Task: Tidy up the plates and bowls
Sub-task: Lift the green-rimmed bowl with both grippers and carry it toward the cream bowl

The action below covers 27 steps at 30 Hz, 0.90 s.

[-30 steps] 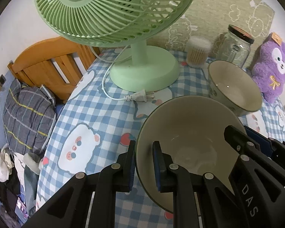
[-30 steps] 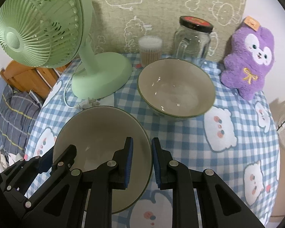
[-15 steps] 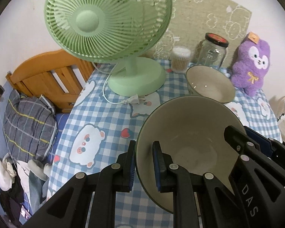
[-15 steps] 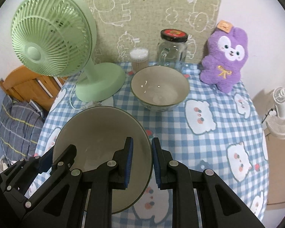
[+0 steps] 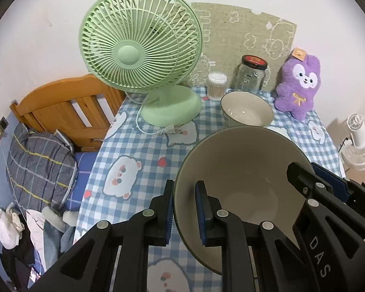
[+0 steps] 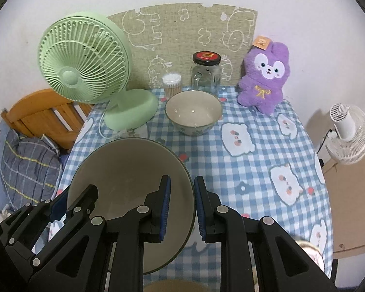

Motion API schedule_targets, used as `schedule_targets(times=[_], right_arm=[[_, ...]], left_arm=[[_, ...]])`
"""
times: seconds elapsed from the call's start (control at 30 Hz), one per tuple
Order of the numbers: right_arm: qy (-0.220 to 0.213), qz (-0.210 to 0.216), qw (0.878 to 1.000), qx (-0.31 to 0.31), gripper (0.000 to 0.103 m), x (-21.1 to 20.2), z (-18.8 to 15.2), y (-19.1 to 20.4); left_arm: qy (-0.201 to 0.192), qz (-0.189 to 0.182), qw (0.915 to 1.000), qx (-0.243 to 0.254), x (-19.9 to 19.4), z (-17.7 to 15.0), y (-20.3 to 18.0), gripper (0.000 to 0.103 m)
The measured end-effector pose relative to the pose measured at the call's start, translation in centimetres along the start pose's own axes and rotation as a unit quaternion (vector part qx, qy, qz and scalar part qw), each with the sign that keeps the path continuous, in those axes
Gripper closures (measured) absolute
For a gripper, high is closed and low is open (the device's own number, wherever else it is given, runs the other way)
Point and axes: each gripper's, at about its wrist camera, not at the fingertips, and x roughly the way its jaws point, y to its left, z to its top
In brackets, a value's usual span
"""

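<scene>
A wide beige bowl with a dark green rim [image 5: 243, 170] [image 6: 129, 170] hangs tilted above the checked tablecloth. My left gripper [image 5: 183, 209] is shut on its left rim, one pad inside and one outside. On the opposite rim my right gripper [image 6: 181, 209] is shut the same way. Each gripper also shows in the other's view: the right gripper [image 5: 328, 189] and the left gripper [image 6: 60, 202]. A second, smaller bowl [image 5: 247, 108] [image 6: 193, 112] stands upright at the back of the table, well beyond both grippers.
Behind the far bowl are a green desk fan [image 6: 85, 73] with its plug on the cloth, a cotton-swab tub [image 6: 172, 84], a glass jar [image 6: 205, 75] and a purple plush toy [image 6: 265, 77]. A wooden bed end [image 5: 60, 107] stands left, a white floor fan [image 6: 348, 136] right.
Both grippers have risen and drawn back from the table's far side, carrying the bowl between them. The fan, jar and far bowl now look smaller and farther off.
</scene>
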Motion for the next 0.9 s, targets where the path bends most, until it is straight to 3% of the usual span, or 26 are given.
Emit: schedule_targets(times=[0.43, 0.9], right_arm=[[-0.003, -0.025, 0.999, 0.02, 0.08, -4.7, -5.2, -0.6], [0.002, -0.052, 0.998, 0.042, 0.08, -7.2, -11.1, -2.2]], left_arm=[[-0.005, -0.023, 0.9994, 0.024, -3.9, -4.4, -0.5, 0.089], [0.0, -0.048, 0.9975, 0.052, -5.6, -9.7, -2.2, 0.089]])
